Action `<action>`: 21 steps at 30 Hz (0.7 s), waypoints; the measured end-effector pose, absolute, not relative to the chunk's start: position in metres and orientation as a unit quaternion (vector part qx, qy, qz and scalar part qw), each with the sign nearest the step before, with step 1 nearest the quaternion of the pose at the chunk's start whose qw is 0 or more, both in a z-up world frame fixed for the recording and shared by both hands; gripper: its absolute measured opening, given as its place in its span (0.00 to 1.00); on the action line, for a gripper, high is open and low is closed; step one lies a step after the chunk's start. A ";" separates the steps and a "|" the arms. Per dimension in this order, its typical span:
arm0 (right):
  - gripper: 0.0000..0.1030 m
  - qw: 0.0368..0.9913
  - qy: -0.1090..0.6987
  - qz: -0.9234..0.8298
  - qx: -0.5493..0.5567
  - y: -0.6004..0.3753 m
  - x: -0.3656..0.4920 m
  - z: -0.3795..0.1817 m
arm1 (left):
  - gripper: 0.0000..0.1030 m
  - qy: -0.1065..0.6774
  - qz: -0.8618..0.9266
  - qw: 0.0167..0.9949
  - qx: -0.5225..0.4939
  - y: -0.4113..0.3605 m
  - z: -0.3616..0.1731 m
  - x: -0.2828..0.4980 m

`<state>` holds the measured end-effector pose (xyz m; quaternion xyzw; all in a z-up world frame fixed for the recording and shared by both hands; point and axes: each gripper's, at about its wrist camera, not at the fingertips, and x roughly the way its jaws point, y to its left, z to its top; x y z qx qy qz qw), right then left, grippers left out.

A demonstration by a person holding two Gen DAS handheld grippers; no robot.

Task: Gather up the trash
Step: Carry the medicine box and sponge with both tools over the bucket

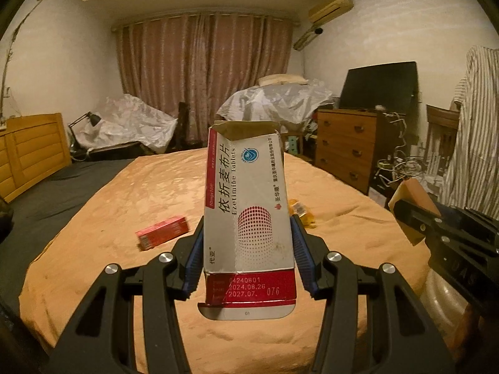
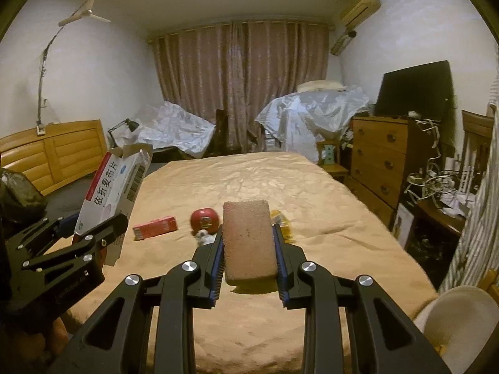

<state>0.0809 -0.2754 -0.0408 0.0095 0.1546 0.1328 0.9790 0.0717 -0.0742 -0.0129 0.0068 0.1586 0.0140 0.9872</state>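
Cardboard box (image 1: 249, 205) clamped in my left gripper (image 1: 248, 258), sponge (image 2: 249, 240) in my right gripper (image 2: 249, 261); red carton (image 2: 155, 231), red ball (image 2: 204, 218) and yellow wrapper (image 1: 301, 213) remain on the bed (image 2: 312, 193).

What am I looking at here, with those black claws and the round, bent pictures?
These are two hand-held grabbing tools, one in each of a person's hands, not a robot. Each carries a wide-angle camera looking along its jaws, which bends the picture. The left tool's view shows the left gripper shut on a torn-open white and red cardboard medicine box. The right tool's view shows the right gripper shut on a brownish rectangular sponge block. Below lies a bed with an orange bedspread, with a small red carton, a round red object and yellow wrappers left on it.
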 end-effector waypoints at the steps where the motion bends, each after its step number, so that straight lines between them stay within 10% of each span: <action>1: 0.28 0.980 0.155 0.128 0.010 -0.281 0.079 -0.040 | 0.47 0.158 0.008 0.987 0.008 -0.079 -0.011 0.074; 21: 0.28 0.984 0.178 -0.020 0.017 -0.469 0.033 -0.007 | 0.48 0.183 -0.162 0.969 0.036 -0.227 -0.005 0.102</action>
